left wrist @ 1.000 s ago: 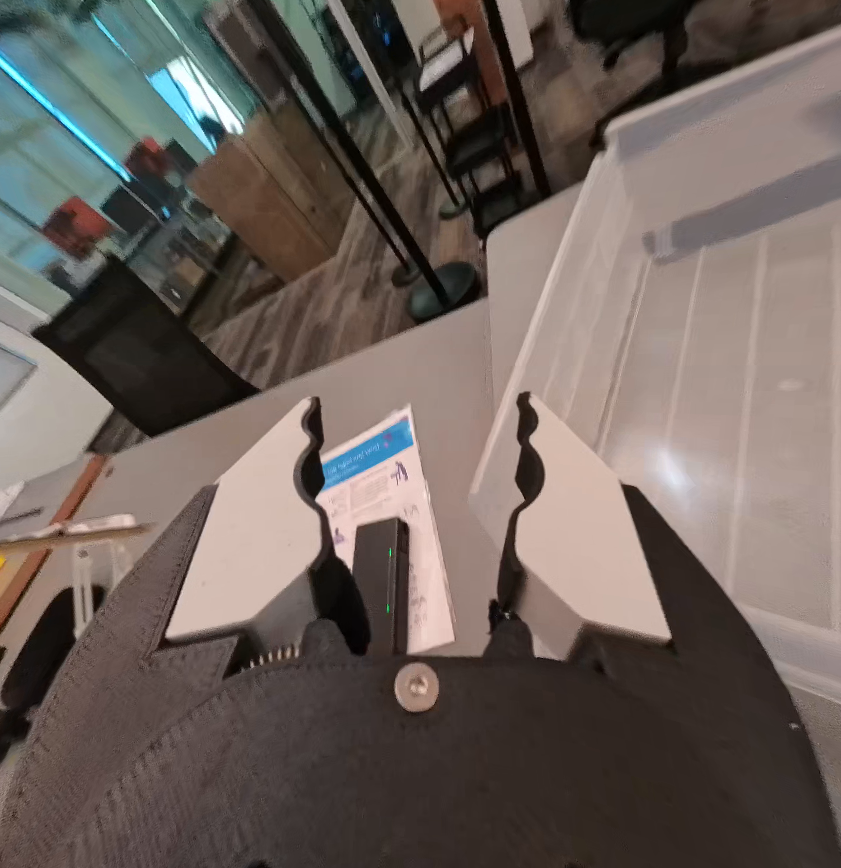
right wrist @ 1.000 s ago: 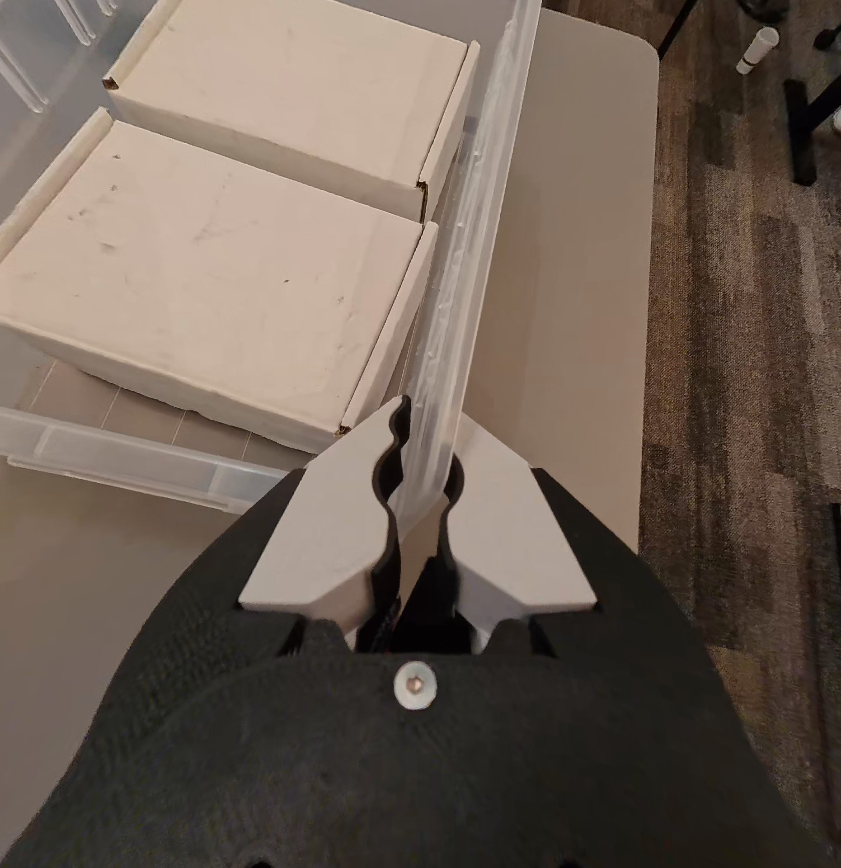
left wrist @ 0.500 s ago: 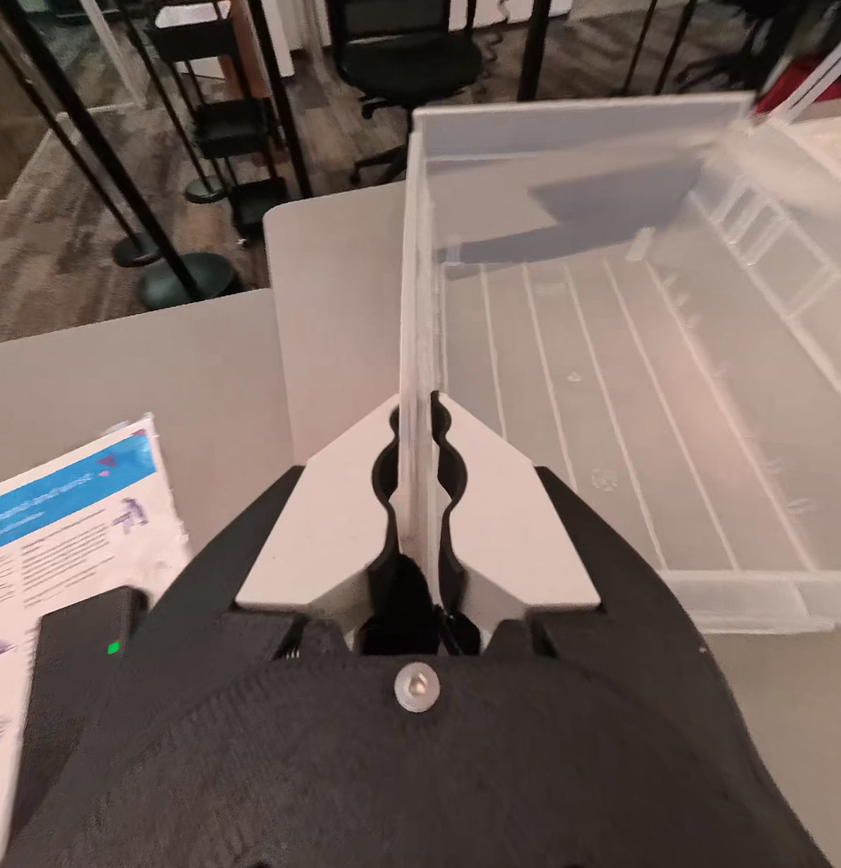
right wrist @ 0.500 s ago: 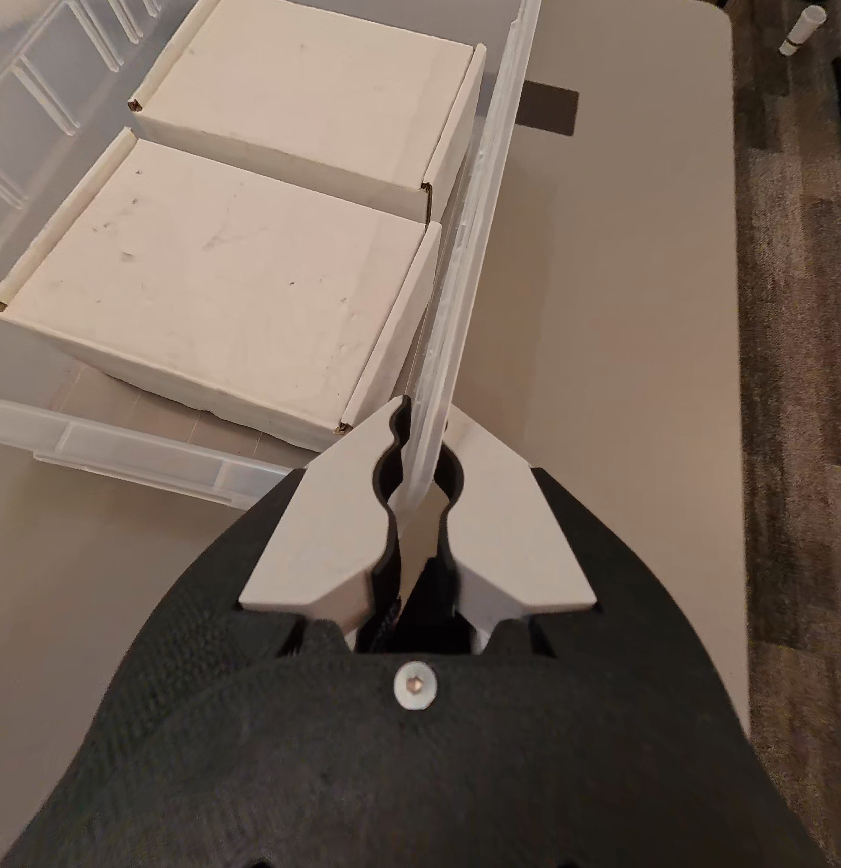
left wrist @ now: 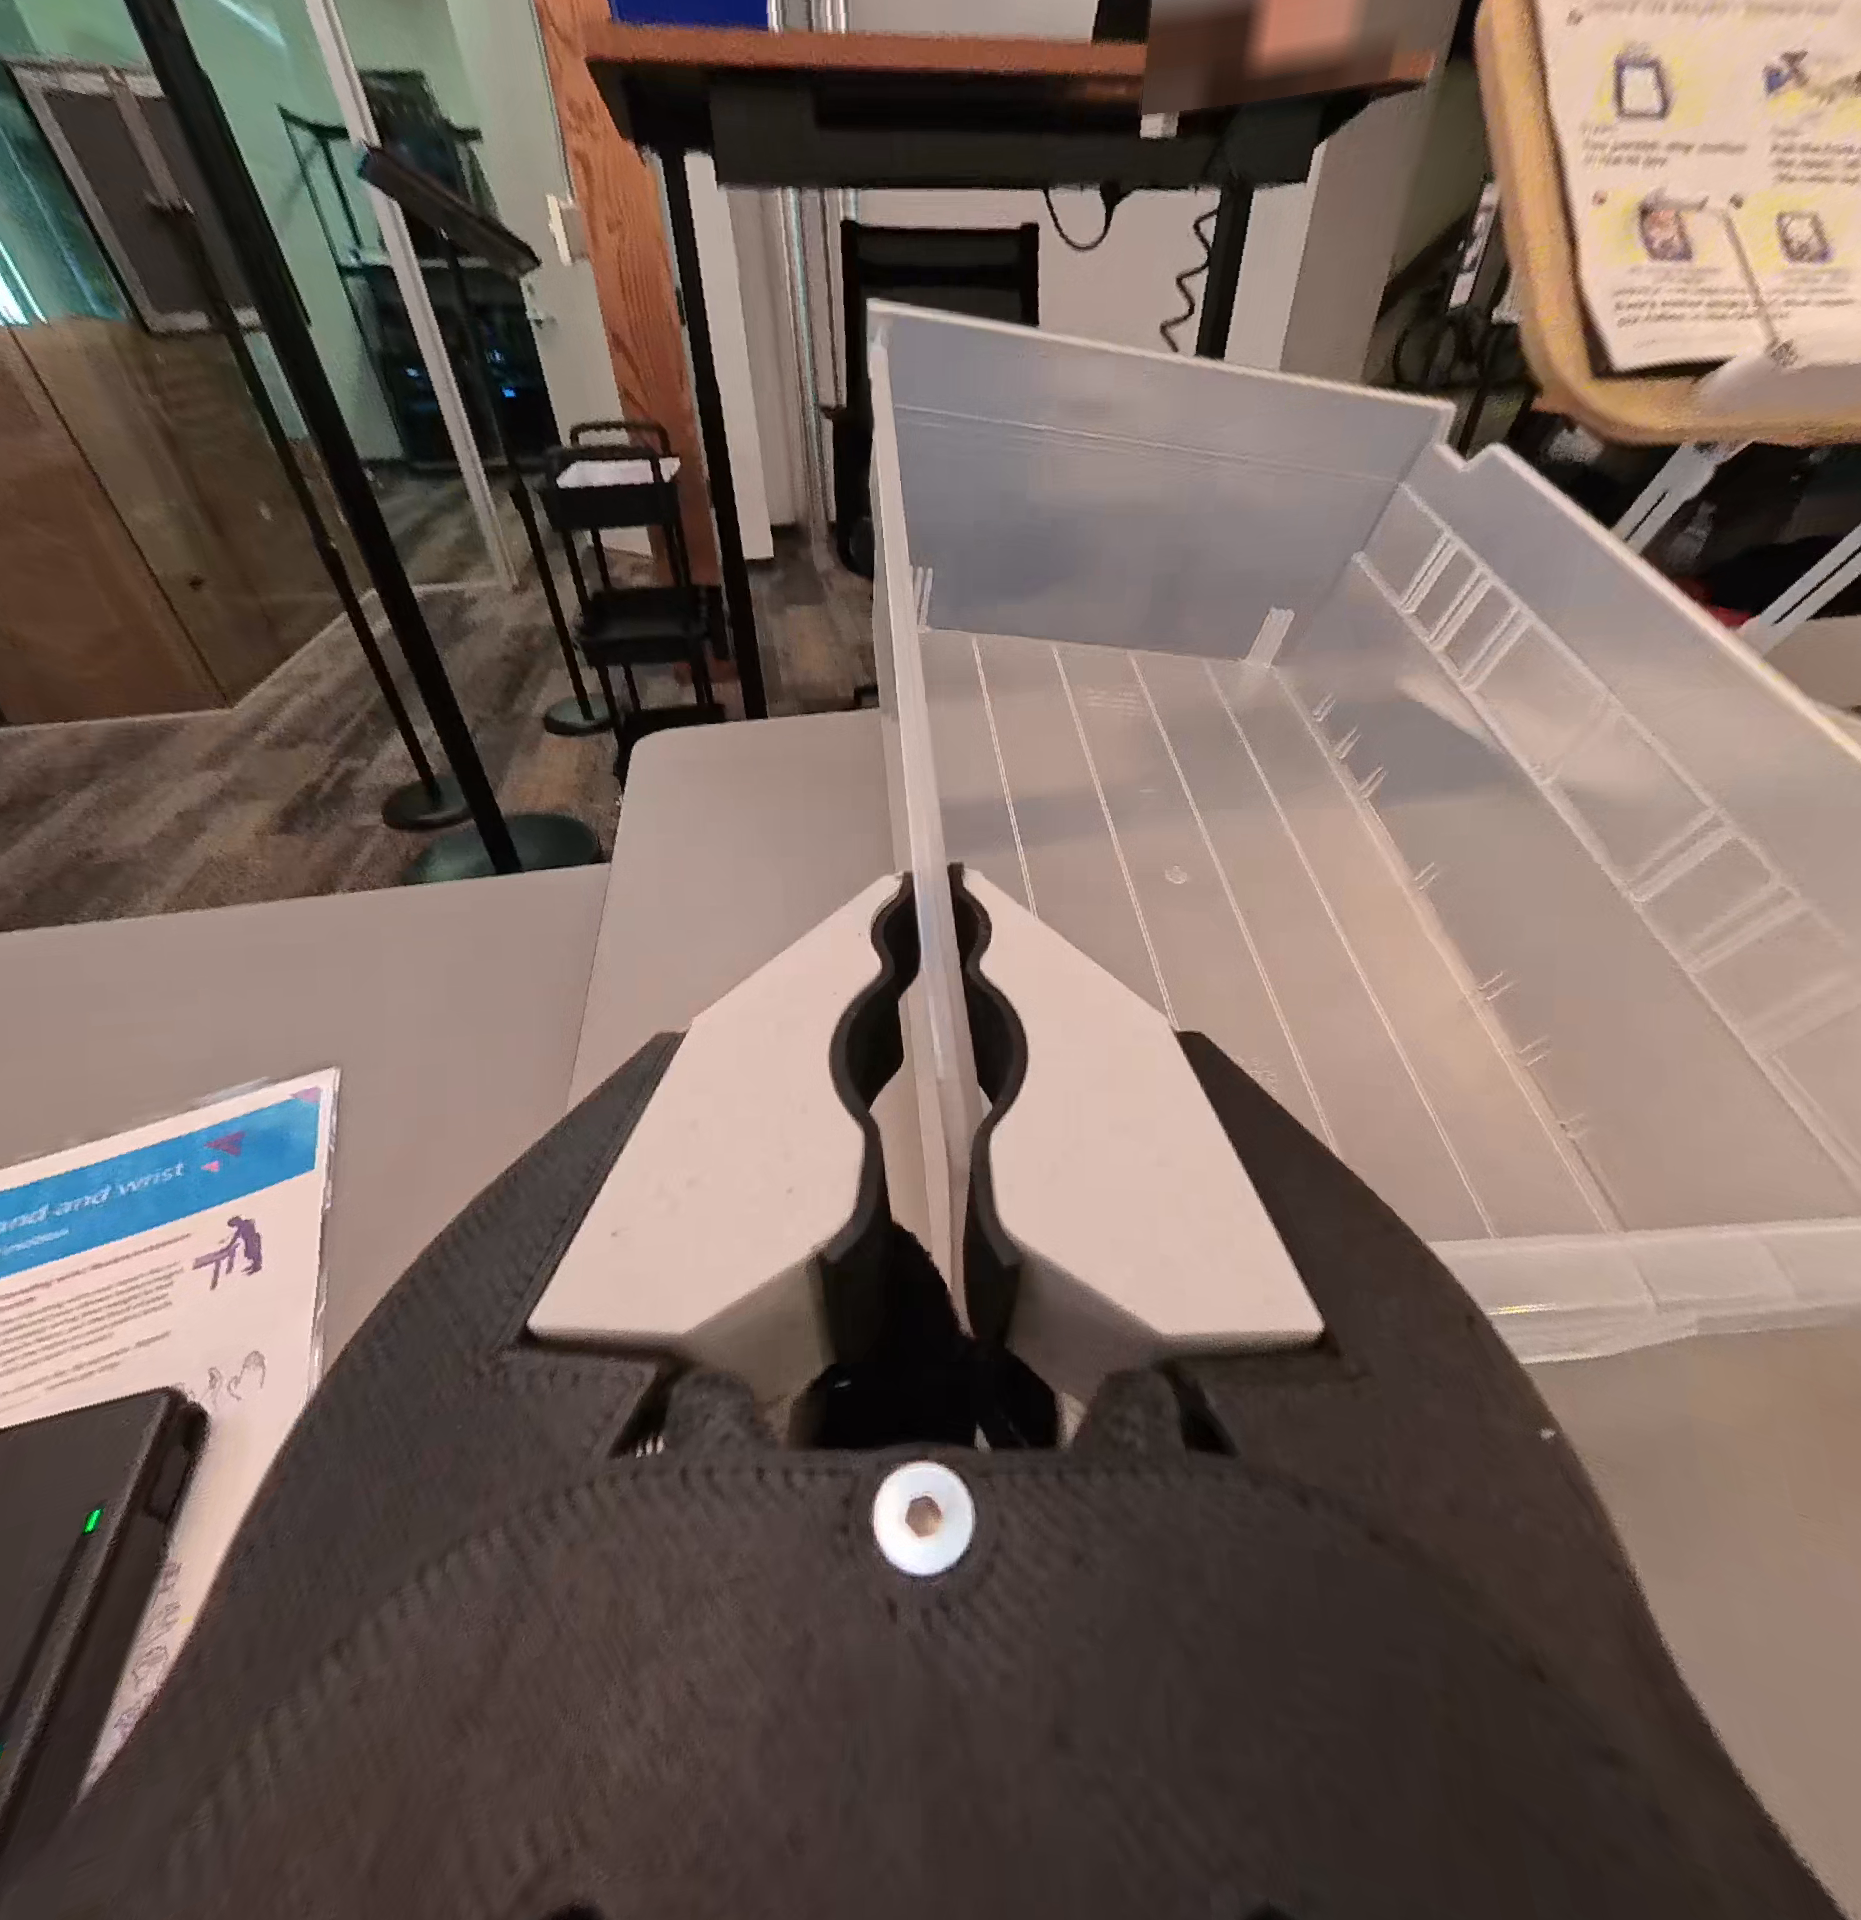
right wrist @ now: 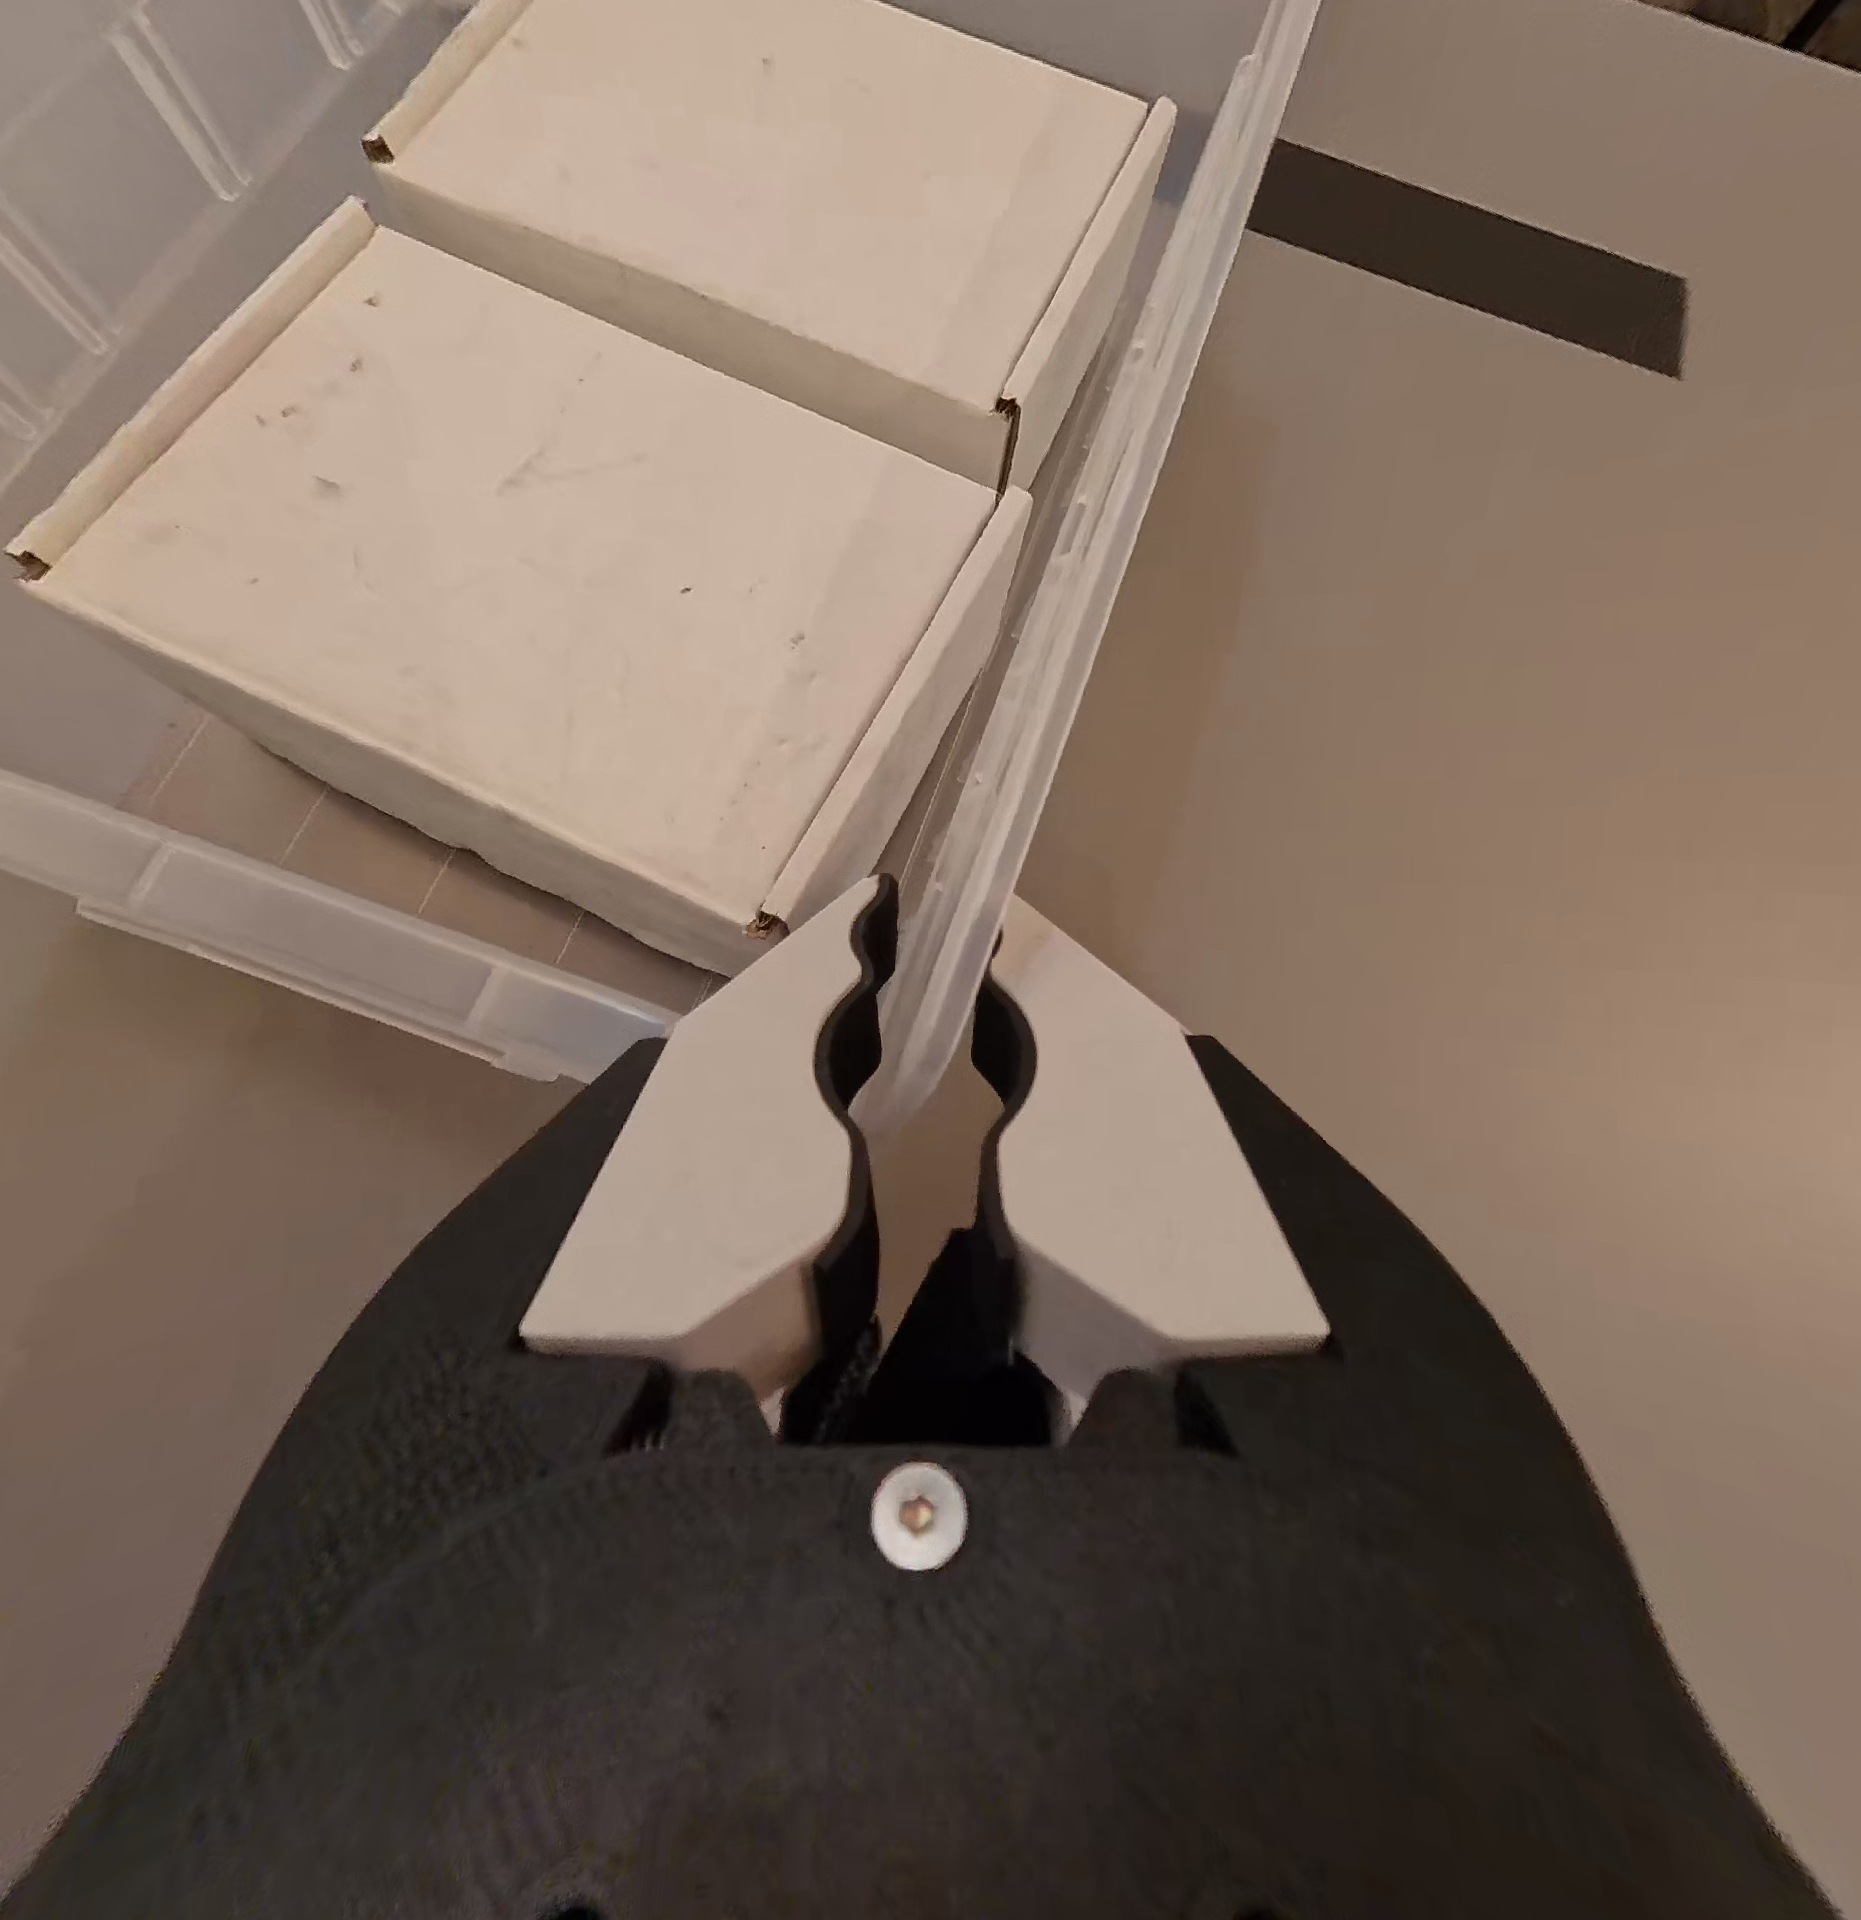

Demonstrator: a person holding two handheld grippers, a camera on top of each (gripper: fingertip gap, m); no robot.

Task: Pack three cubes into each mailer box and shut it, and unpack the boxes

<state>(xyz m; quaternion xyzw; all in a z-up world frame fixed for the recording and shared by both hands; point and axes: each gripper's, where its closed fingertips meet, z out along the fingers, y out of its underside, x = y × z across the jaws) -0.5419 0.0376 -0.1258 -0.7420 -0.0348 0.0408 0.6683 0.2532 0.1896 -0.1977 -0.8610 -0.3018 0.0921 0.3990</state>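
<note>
Nearest me, the left gripper (left wrist: pixel 931 914) is pinched onto the left wall of a clear plastic bin (left wrist: pixel 1528 1278), the thin rim running straight up between its jaws. Beside it on the grey table (left wrist: pixel 282 997) lie a printed sheet (left wrist: pixel 178 1226) and a black device (left wrist: pixel 64 1538) with small green lights. The stretch of bin floor ahead of this gripper holds nothing.

On the other side, the right gripper (right wrist: pixel 941 914) is clamped the same way on the bin's right wall (right wrist: pixel 1144 436). Just inside that wall sit 2 white mailer boxes (right wrist: pixel 510 582), lids down, one behind the other (right wrist: pixel 780 177) and touching or nearly so. No cubes show in either view. Farther out on the table, a strip of dark tape (right wrist: pixel 1477 301) lies beyond the wall.

With both tools gripping opposite walls, I'd judge the step in hand is shifting or lifting the whole bin, not yet handling a box. The next move calls for the 2 grips to travel together and level, since the thin walls look likely to flex. Once it is set down, both must let go before either reaches for a mailer box.
</note>
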